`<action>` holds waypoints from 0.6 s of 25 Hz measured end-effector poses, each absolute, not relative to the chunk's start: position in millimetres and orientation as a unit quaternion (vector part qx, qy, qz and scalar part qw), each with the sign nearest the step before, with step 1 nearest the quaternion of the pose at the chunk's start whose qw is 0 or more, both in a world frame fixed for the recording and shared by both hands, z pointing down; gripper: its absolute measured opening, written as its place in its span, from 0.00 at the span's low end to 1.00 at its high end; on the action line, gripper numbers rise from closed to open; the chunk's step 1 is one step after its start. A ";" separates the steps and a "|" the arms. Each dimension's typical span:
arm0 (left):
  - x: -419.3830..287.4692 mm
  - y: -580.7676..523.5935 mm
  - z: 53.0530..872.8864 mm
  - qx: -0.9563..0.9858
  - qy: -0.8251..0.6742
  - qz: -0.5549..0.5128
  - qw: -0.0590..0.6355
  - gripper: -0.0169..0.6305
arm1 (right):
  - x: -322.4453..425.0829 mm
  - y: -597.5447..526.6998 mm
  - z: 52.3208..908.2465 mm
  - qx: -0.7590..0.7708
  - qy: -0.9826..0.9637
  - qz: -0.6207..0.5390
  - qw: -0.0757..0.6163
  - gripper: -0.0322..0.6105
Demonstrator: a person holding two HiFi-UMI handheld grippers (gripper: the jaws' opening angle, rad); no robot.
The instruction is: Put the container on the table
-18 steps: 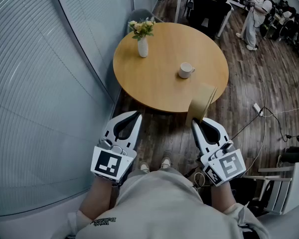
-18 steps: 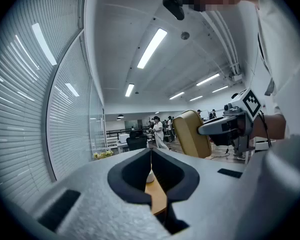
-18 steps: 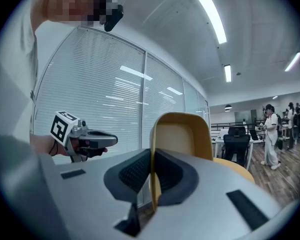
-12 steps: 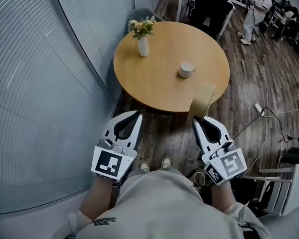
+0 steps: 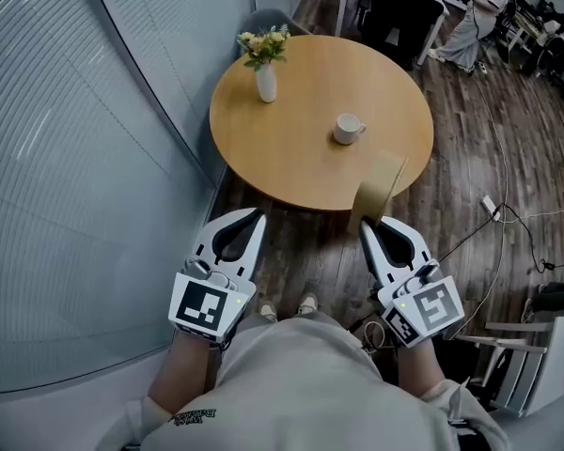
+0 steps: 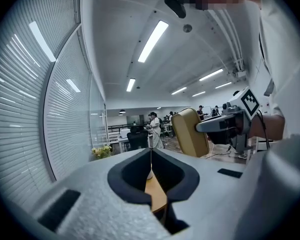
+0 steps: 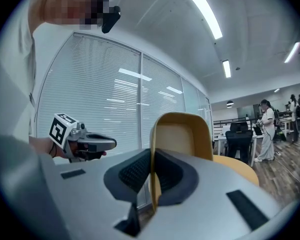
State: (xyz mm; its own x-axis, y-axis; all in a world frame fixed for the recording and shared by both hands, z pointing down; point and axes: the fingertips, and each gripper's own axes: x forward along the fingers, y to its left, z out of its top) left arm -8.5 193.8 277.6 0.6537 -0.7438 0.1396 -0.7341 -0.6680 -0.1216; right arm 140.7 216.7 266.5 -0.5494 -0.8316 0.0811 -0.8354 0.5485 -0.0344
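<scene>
A tan open-topped container point(image 5: 378, 188) hangs tilted just off the near edge of the round wooden table point(image 5: 291, 167). My right gripper point(image 5: 368, 226) is shut on its wall; in the right gripper view the container point(image 7: 184, 131) rises between the jaws of the right gripper point(image 7: 152, 181), which pinch its left rim. My left gripper point(image 5: 255, 216) is held level beside it, over the floor short of the table. The left gripper point(image 6: 151, 153) has its jaws pressed together with nothing in them. From the left gripper view the container point(image 6: 190, 132) shows at the right.
On the table stand a white vase of flowers point(image 5: 264, 79) at the far left and a white cup point(image 5: 347, 129) near the middle. A glass wall with blinds point(image 5: 94, 158) runs along the left. Cables point(image 5: 508, 219) lie on the floor at right; black chairs point(image 5: 399, 12) stand beyond the table.
The head view has shifted slightly, so the table sits a little further left. Both grippers and the container keep nearly the same pose.
</scene>
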 end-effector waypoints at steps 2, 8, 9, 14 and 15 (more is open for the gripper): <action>-5.8 189.0 280.4 -0.906 0.413 -0.093 0.035 0.06 | 144.6 212.4 268.8 0.470 -0.881 0.036 0.028 0.11; 9.9 181.4 291.9 -0.898 0.426 -0.106 0.035 0.06 | 161.2 199.9 281.9 0.461 -0.886 0.041 0.038 0.11; 13.0 180.9 293.4 -0.897 0.428 -0.107 0.032 0.06 | 164.1 198.6 284.3 0.459 -0.887 0.044 0.040 0.11; 23.7 175.1 300.1 -0.894 0.435 -0.107 0.024 0.06 | 173.0 192.6 294.1 0.447 -0.892 0.051 0.041 0.11; 25.2 172.9 302.1 -0.893 0.436 -0.108 0.025 0.06 | 174.9 191.0 296.0 0.444 -0.893 0.054 0.039 0.11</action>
State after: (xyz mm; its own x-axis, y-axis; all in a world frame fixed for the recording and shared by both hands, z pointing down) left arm 25.2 172.9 302.1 0.5964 -0.7842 0.1712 -0.7731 -0.6186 -0.1399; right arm 174.9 191.0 296.0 -0.6022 -0.7896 0.1179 -0.7981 0.5994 -0.0619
